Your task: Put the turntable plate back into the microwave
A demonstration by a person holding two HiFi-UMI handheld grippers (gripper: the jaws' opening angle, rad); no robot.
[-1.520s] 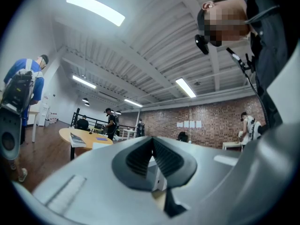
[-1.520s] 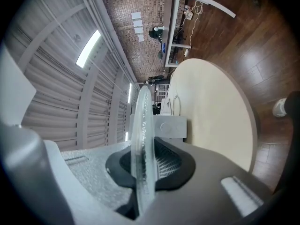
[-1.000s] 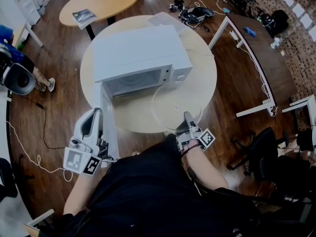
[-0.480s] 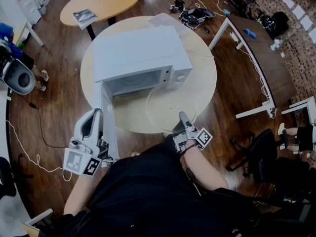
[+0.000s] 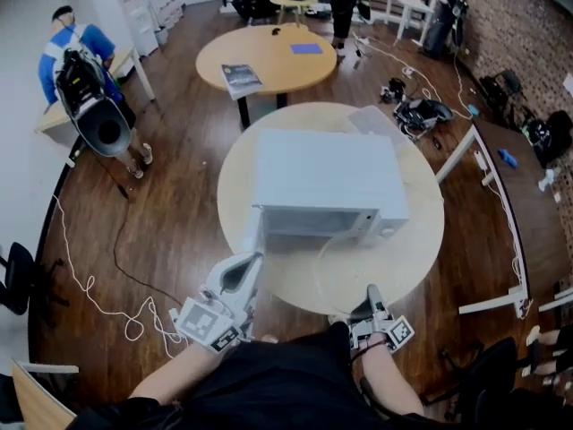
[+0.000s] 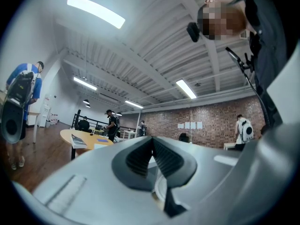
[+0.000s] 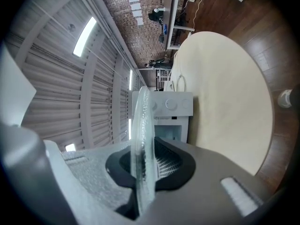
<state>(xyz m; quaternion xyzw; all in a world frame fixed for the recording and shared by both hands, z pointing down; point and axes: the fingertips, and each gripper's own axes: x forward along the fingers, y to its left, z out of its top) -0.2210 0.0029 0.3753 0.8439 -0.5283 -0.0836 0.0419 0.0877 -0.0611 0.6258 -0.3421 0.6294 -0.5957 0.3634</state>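
Right gripper: jaws remained clamped on the rim of the glass turntable plate. The plate had shifted from the control-panel side to hang over the table, in front of the microwave cavity. Left gripper: jaws closed, empty, beside the open door. I judged insertion not yet begun.

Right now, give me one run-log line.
right gripper: shut on turntable plate | left gripper: shut, empty | microwave: open, plate outside
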